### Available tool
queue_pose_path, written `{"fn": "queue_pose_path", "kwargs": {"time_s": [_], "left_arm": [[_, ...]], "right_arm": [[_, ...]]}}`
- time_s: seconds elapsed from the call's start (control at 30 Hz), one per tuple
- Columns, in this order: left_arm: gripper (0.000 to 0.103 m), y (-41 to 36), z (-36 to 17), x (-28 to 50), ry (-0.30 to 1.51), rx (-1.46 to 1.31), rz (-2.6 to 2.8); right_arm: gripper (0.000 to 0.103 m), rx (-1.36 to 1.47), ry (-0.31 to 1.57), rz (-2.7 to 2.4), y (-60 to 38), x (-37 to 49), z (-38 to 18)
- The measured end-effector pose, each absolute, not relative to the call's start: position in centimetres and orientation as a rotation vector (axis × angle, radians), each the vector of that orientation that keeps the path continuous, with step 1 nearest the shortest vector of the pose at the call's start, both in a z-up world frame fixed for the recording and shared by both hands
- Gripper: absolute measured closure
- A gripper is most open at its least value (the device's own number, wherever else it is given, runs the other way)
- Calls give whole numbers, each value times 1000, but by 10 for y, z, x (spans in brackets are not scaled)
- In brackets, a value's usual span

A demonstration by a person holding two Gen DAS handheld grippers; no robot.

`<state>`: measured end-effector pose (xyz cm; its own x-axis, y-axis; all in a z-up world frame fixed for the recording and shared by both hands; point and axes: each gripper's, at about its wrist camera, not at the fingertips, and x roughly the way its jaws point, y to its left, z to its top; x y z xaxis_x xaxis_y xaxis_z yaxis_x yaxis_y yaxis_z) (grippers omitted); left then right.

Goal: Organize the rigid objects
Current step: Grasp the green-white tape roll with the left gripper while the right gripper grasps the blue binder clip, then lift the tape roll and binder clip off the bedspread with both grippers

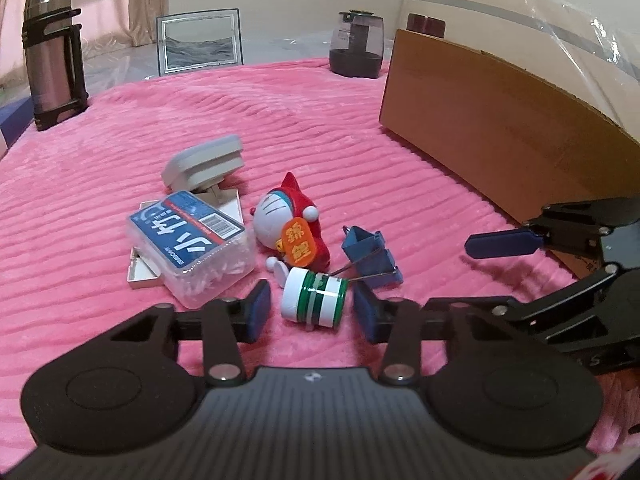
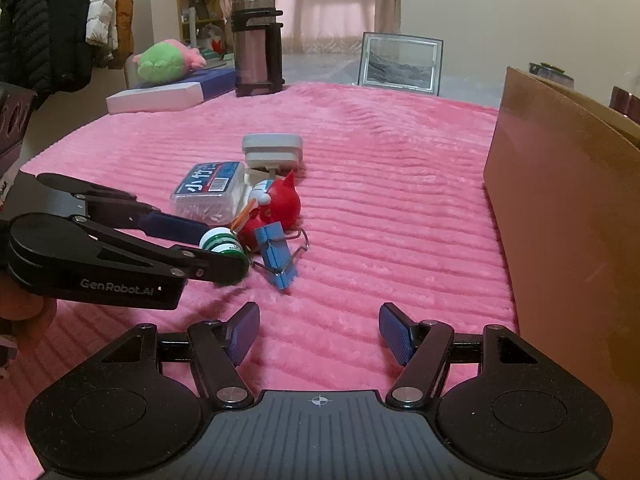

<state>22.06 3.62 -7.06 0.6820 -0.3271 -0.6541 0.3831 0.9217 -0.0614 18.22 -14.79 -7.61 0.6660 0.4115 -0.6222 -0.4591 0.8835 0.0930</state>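
The pink ribbed blanket (image 2: 380,208) lies bare between the central clutter of toothpick box (image 1: 192,240), cat figurine (image 1: 292,228) and blue binder clips (image 1: 372,256) and the cardboard box (image 2: 560,216) walling the right edge, with a steel thermos (image 2: 256,40) and picture frame (image 2: 400,62) lining the far edge.

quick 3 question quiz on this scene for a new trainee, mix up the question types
1. True or false: the right tool is gripping the blue binder clip.
2. Which thing lies between the pads of the left tool? A) green-and-white jar B) red cat figurine C) clear plastic box
3. Fill in: in both views the cardboard box stands to the ___ of the pile of small items.

Key: 1 false, its pads stand apart over bare blanket; 2 A; 3 right.
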Motion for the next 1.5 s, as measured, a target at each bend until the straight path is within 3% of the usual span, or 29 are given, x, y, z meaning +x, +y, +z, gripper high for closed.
{"fn": "queue_pose_path", "kwargs": {"time_s": [0.1,0.47,0.6,0.83,0.97,1.33,1.4,1.5], "left_arm": [[76,42,-69,216,714,56,-390],[76,79,-62,181,710,18,-270],[76,83,-64,175,713,16,-258],[76,81,-67,175,707,19,-253],[76,80,-69,175,708,30,-254],[75,74,-74,175,719,43,-245],[74,73,-74,176,718,46,-246],[72,72,-73,176,718,49,-244]], "right_arm": [[40,-75,681,503,-145,184,-76],[41,-117,634,558,-116,200,-74],[53,-142,617,563,-105,206,-75],[57,-155,631,565,-98,218,-81],[74,-147,634,557,-99,217,-82],[88,-161,614,550,-107,200,-77],[98,-158,609,548,-109,197,-75],[99,-157,607,549,-111,194,-74]]}}
